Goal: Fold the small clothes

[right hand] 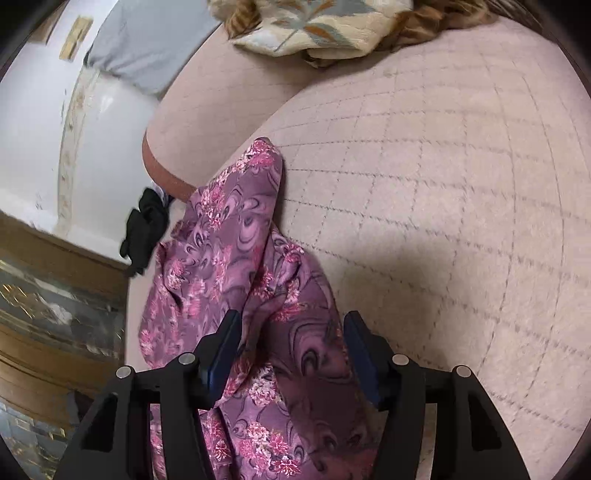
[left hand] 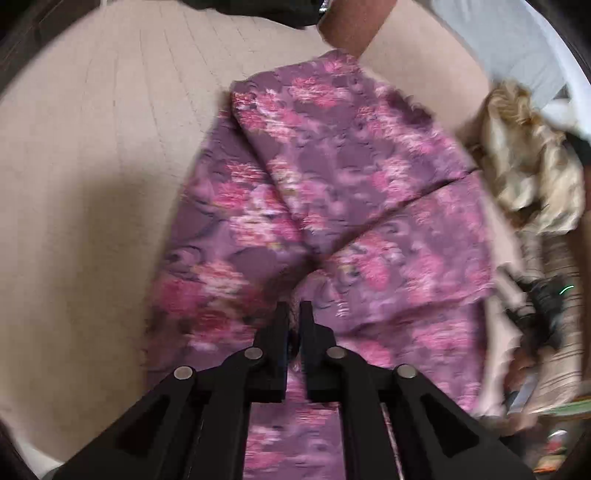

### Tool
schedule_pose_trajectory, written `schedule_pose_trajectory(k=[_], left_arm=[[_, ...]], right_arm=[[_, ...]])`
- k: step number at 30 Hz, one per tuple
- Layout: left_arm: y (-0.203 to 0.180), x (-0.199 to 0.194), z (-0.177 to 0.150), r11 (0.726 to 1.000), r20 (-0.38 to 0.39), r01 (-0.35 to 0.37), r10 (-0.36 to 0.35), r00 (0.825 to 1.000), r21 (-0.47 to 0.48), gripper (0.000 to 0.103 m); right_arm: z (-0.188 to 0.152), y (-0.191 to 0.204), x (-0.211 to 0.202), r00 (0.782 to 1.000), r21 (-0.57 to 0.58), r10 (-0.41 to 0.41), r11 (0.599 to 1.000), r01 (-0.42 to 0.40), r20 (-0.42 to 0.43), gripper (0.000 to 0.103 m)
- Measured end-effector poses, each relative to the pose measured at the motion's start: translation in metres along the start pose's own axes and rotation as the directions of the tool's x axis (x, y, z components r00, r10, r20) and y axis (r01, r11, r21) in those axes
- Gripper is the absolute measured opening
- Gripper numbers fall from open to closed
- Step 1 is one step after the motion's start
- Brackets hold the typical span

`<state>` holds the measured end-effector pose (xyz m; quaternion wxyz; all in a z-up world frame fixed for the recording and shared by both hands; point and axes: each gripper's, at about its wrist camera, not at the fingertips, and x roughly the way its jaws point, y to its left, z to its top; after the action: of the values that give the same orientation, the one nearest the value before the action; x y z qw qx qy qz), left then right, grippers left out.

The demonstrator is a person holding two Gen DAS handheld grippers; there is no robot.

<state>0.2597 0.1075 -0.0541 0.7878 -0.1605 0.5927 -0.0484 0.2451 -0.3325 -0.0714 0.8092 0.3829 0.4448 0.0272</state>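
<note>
A purple garment with pink flowers (left hand: 332, 177) lies partly folded on the beige quilted bed (left hand: 92, 147), one layer lapped over another. My left gripper (left hand: 294, 314) points steeply down at its near part. Its fingers stand almost together, pinching a small ridge of the cloth at the tips. In the right wrist view the same garment (right hand: 229, 229) runs away from me along the bed's left edge. My right gripper (right hand: 291, 328) is open over it, with a bunched length of cloth lying between the two fingers.
A cream patterned cloth (right hand: 325, 26) lies crumpled at the far end of the bed (right hand: 443, 184), also seen as the cream cloth (left hand: 532, 173) on the right. Beyond the bed's left edge are a white wall (right hand: 37, 129) and marble floor (right hand: 55, 295). Mixed clutter (left hand: 543, 314) sits at the right.
</note>
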Motion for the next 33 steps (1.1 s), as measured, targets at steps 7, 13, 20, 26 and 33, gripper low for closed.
schedule_pose_trajectory(k=[7,13,20,26,33], left_arm=[[-0.048,-0.083,0.015,0.999,0.233,-0.030,0.020,0.972,0.041,0.062],[-0.183,-0.061,0.077,0.923,0.119,0.263,-0.306,0.945,0.280,0.069],[-0.320,0.076,0.150,0.918,-0.091,0.217,-0.198,0.976,0.332,0.069],[-0.364,0.173,0.172,0.931,-0.164,0.083,-0.026,0.986,0.355,0.030],[-0.317,0.146,0.200,0.945,-0.127,0.297,-0.281,0.951,0.138,0.005]], right_arm=[[0.046,0.026,0.024,0.959,-0.238,-0.245,0.949,0.207,-0.144,0.063],[0.044,0.027,0.047,0.971,-0.417,-0.204,0.899,0.134,-0.127,0.054],[0.043,0.035,0.054,0.985,-0.466,-0.136,0.882,0.074,-0.102,0.038],[0.058,0.020,0.050,0.981,-0.338,-0.090,0.941,0.027,-0.172,0.013],[0.080,-0.007,0.024,0.984,-0.171,-0.003,0.985,-0.028,-0.181,0.010]])
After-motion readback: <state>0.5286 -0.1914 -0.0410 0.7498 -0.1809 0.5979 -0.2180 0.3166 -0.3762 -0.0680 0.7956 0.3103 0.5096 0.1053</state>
